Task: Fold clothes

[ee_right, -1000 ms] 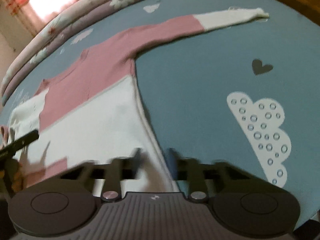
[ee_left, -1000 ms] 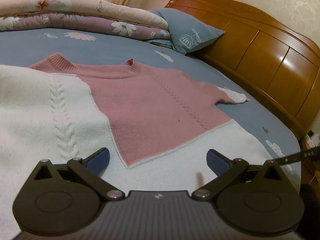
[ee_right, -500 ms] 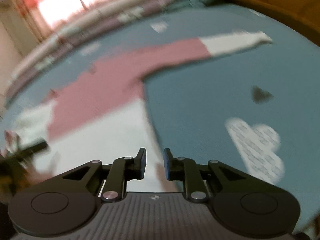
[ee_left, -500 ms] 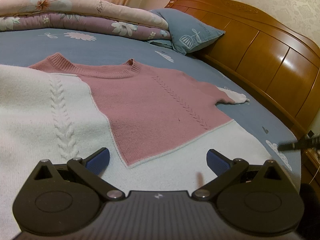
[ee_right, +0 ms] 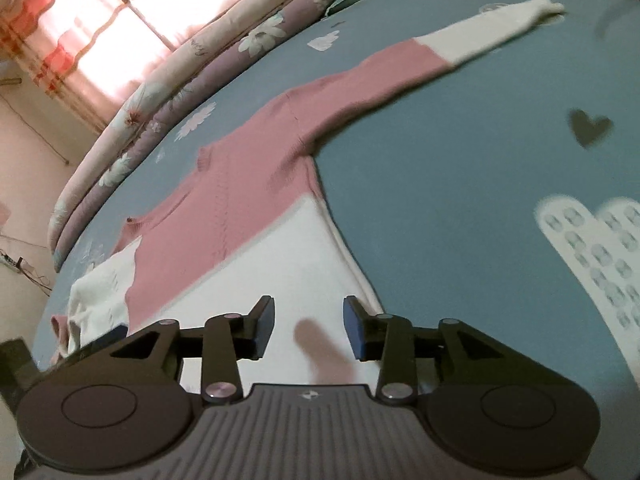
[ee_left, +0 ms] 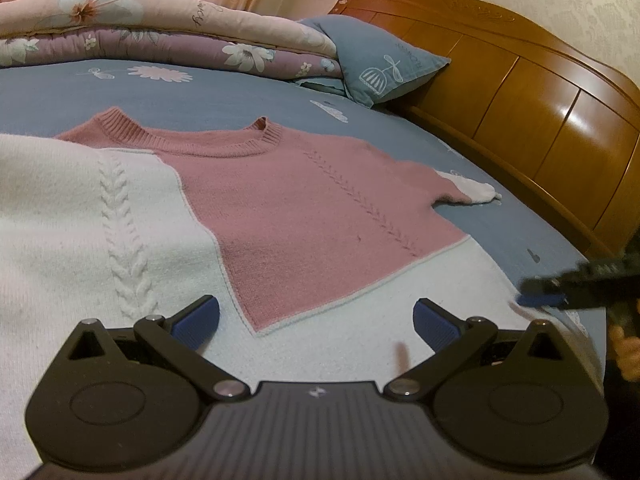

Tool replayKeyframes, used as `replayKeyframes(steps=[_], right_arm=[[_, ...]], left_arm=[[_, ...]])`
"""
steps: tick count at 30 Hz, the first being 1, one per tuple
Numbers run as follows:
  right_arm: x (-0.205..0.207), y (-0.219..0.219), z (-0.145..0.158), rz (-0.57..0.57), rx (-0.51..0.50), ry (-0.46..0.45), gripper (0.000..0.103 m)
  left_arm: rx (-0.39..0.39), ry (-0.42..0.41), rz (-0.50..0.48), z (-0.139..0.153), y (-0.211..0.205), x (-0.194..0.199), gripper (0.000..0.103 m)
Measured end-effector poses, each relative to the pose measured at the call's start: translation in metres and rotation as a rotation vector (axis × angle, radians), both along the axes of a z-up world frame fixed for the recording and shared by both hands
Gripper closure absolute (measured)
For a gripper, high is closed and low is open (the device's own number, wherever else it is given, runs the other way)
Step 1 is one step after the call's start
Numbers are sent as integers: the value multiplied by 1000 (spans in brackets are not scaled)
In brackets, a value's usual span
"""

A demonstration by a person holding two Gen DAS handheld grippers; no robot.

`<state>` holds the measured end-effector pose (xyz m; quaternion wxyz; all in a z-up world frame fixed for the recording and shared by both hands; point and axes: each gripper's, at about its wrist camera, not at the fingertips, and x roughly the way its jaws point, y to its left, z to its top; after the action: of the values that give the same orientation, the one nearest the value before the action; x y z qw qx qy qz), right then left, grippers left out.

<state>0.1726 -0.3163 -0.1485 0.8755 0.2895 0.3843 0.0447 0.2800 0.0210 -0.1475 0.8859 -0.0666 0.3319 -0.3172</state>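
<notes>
One knit sweater (ee_left: 304,208) lies flat on the bed (ee_left: 224,92), pink across the chest and collar, white across the lower body, with raised cable-braid ribs running down both colours. Its near-left part is folded over onto the body, showing a white panel with one thick braid. One sleeve (ee_right: 420,64) stretches out straight over the blue sheet, pink then white at the cuff. Collar is ribbed.

Left gripper (ee_left: 316,318): jaws spread wide, blue ridged pads apart, nothing between them, poised over the white hem.

Right gripper (ee_right: 310,320): jaws have just been opening; they stand parted over the white hem edge, pads clear of the fabric.

Two rolled floral quilts (ee_left: 168,32), one blue pillow (ee_left: 380,68), one glossy curved wooden headboard (ee_left: 520,92) at the bed's far side.
</notes>
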Motion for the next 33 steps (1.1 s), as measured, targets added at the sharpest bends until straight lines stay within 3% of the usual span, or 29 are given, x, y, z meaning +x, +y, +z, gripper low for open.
replayKeyframes(steps=[3,5,8,13,17,24,26,33], right_arm=[[-21,9,7,20,-46,-9,45],[-30,19,16,32,-94,-33,28],[-29,37,26,71,-173,-65,21],[-26,44,9,52,-170,-22,19],[-44,49,5,66,-171,-64,0],[-69,77,4,145,-369,-63,0],[-70,83,10,134,-387,-42,0],[-58,121,16,216,-496,-110,0]], left_arm=[[-2,1,0,0,2,1,1],[5,-1,0,0,1,0,1],[15,-5,0,0,1,0,1],[7,-3,0,0,2,0,1],[7,-2,0,0,1,0,1],[5,-2,1,1,0,-1,1],[2,-1,1,1,1,-1,1],[10,-5,1,1,-2,-2,1]])
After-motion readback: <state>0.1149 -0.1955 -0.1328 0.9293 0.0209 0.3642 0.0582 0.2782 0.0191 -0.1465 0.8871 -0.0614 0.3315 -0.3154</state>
